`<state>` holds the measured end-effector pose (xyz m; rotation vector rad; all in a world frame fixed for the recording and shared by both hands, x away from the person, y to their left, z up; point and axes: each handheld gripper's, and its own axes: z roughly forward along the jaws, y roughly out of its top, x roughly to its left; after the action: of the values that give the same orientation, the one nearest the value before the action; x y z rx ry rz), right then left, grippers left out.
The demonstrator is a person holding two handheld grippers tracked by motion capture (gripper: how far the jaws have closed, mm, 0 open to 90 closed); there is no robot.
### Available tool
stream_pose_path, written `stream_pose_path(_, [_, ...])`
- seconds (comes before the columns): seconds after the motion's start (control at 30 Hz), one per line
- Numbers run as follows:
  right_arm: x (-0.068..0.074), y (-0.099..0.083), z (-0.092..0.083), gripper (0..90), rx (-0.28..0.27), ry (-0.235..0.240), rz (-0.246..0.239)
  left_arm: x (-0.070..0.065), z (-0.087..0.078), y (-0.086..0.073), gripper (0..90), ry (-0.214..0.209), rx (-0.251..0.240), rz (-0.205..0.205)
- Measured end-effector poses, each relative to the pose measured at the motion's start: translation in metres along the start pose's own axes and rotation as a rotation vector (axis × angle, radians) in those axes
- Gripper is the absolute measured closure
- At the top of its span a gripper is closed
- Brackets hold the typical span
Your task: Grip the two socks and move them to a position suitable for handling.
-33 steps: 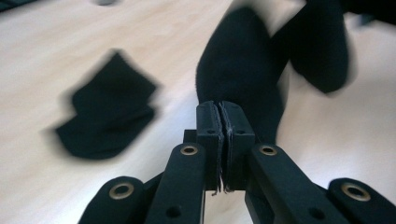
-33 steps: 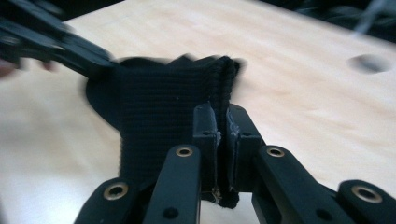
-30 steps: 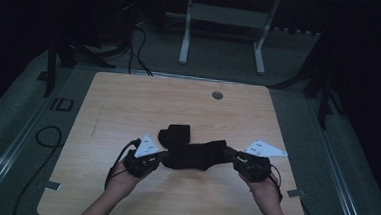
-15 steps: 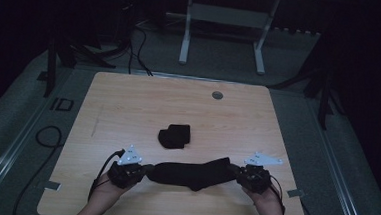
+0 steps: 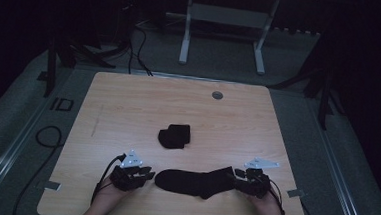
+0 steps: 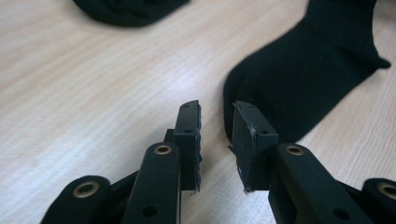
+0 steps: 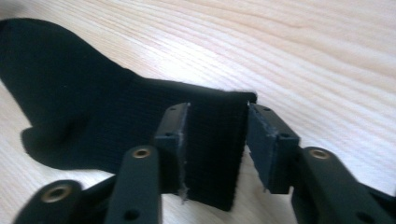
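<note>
The left gripper rests low over the near edge of the wooden table, held in the person's left hand. Its jaws have just been opening and now stand a little apart; in the left gripper view bare wood shows in the gap, and the toe end of the flat black sock lies just beyond the tip of one jaw, with nothing pinched between the pads.

The right gripper sits at the other end of the same sock, in the person's right hand. Its jaws have also just been opening. In the right gripper view the cuff end of the sock lies between them: it is against the left pad, while a sliver of table shows between the fabric and the right pad, so the cloth is not clamped.

The sock lies stretched flat along the near edge of the table, between the two grippers. Farther out toward the table's middle, well apart from it, sits a folded black sock bundle. Near the far edge is a small round grommet.
</note>
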<state>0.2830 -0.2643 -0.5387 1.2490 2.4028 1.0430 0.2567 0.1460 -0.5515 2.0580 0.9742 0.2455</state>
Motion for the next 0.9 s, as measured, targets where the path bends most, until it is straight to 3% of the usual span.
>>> stream_pose_path(0.1, [0.000, 0.005, -0.005, 60.8, -0.024, -0.005, -0.007, -0.008, 0.003, 0.005, 74.5, -0.016, -0.002, 0.038])
stream_pose_path(0.17, [0.002, 0.009, -0.005, 79.3, -0.044, 0.001, -0.027, -0.014, 0.007, 0.008, 80.1, -0.039, -0.002, 0.051])
stream_pose_path(0.27, [0.005, 0.009, 0.003, 86.7, -0.023, 0.016, -0.056, -0.020, 0.015, 0.011, 84.2, -0.050, 0.014, 0.075])
stream_pose_path(0.43, [0.005, 0.004, 0.015, 88.0, 0.018, 0.020, -0.078, -0.023, 0.028, 0.012, 89.0, -0.067, 0.017, 0.084])
stream_pose_path(0.63, [-0.002, -0.002, 0.018, 87.8, 0.040, 0.014, -0.062, -0.026, 0.040, 0.007, 89.8, -0.061, 0.084, 0.124])
stream_pose_path(0.9, [0.007, -0.004, 0.019, 86.6, 0.055, 0.050, -0.084, -0.013, 0.037, 0.007, 89.8, -0.040, 0.079, 0.091])
